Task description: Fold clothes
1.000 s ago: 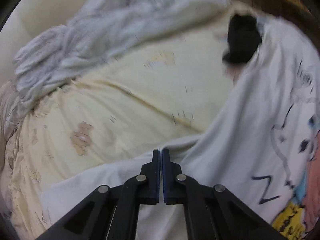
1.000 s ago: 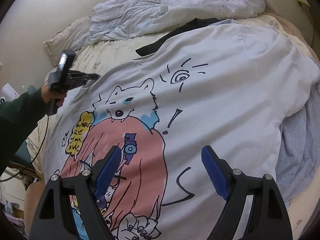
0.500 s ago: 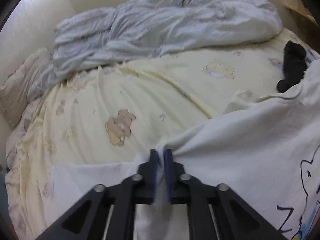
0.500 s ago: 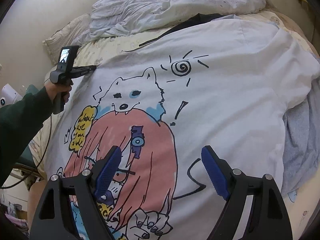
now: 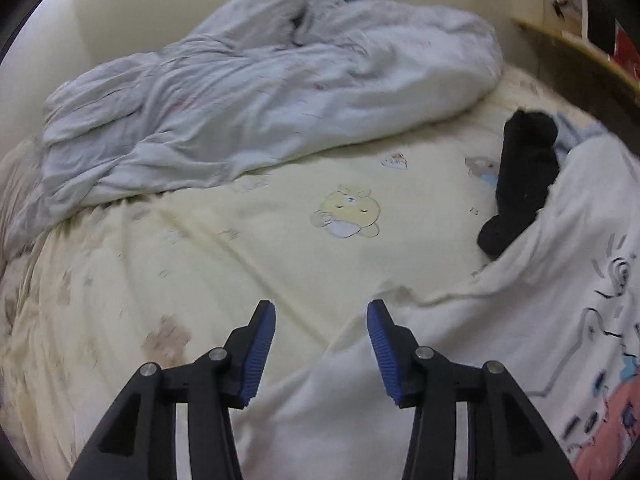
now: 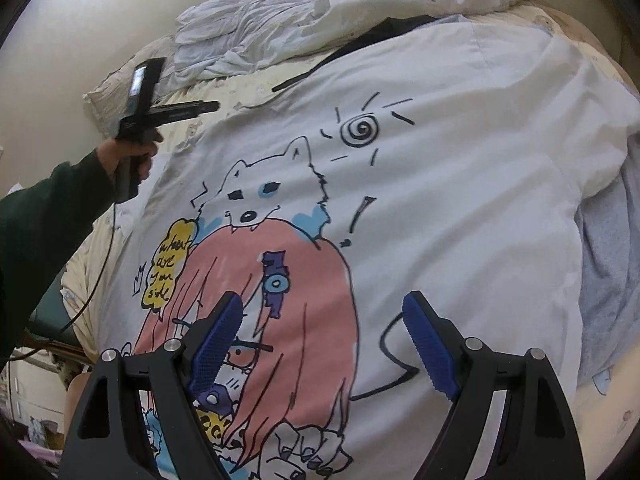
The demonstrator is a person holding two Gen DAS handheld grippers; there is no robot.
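Hidden: black garment (image 5: pixel 520 176), partly under the white T-shirt (image 6: pixel 460 160).
T-shirt: soft, spread printed-side up on the bed (image 5: pixel 280 216).
Left tool (image 5: pixel 321 320): opening, apparently nothing between.
Right tool (image 6: pixel 324 312): wide, empty.

Soft, even indoor light; fisheye bending and dark corners; left view slightly blurred.

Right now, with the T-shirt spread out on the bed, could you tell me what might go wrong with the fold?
1. The black garment lies partly under the white T-shirt and could get folded in.
2. The left gripper is opening with nothing between its fingers, so that edge may stay rumpled.
3. The grey cloth beside the shirt could snag.
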